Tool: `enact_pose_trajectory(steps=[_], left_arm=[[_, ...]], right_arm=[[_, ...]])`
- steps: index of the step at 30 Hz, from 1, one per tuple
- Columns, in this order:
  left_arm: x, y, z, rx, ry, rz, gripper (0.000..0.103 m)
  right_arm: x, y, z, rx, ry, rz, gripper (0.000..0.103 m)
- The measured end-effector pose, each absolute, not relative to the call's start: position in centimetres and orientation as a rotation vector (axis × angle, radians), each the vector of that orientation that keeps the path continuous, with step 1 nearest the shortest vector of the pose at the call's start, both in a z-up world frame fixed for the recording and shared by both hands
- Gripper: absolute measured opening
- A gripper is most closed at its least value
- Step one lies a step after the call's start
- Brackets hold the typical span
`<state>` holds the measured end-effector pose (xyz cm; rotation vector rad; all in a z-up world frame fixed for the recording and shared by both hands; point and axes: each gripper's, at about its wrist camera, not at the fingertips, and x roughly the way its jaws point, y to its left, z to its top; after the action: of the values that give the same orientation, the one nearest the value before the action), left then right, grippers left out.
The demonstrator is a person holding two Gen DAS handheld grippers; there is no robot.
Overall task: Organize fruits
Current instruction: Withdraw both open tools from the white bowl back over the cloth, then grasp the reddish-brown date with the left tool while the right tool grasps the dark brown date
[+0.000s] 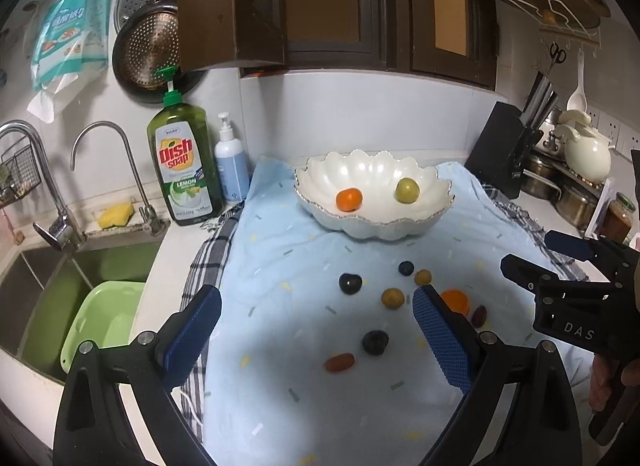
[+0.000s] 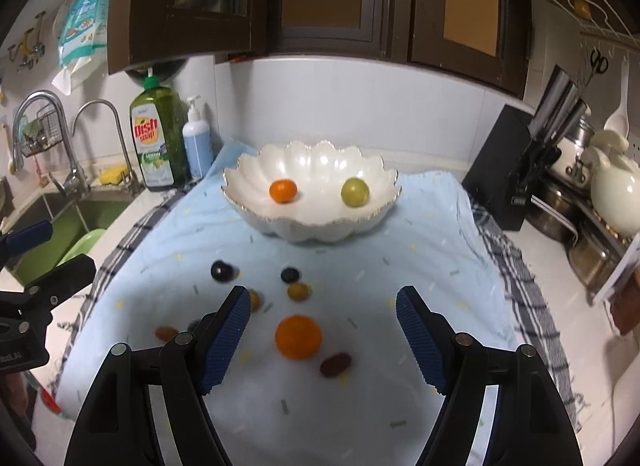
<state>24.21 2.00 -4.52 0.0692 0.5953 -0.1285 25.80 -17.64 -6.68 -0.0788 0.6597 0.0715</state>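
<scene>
1. Right wrist view puts your right gripper directly over the big orange fruit on the light blue towel. The jaws stand wide apart with nothing between the pads, so you are lined up for a grasp, not holding anything.

2. Your left gripper is likewise spread wide and empty, hovering above the scattered small fruit. That stance keeps it clear of the right tool, which sits just off to its right side.

3. A white scalloped bowl stands at the far end of the towel. It already holds a small orange fruit and a green fruit, well apart from each other, so it reads as the collecting place.

4. Loose pieces lie on the towel nearer you: two dark round fruits, a blueberry-like one, two yellowish ones, and two reddish oval ones.

5. Most of the fruit remains outside the bowl, so the job looks early.

6. A reddish oval fruit lies just beside the big orange; closing carelessly might nudge it.
</scene>
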Motion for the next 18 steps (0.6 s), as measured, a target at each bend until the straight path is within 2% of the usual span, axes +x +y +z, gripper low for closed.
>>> enact_pose_trajectory(steps=[9,18], left_arm=[[24.2,1.8,-7.5,0.074,0.670,-0.122,0.091],[24.6,1.3,-10.8,0.094,0.724,-0.107,0.080]], right_arm=[[25.4,-17.7,-9.5,-0.059,0.722,0.090,0.076],[25.9,-17.8,-11.9,-0.065,0.755,0.080,0.075]])
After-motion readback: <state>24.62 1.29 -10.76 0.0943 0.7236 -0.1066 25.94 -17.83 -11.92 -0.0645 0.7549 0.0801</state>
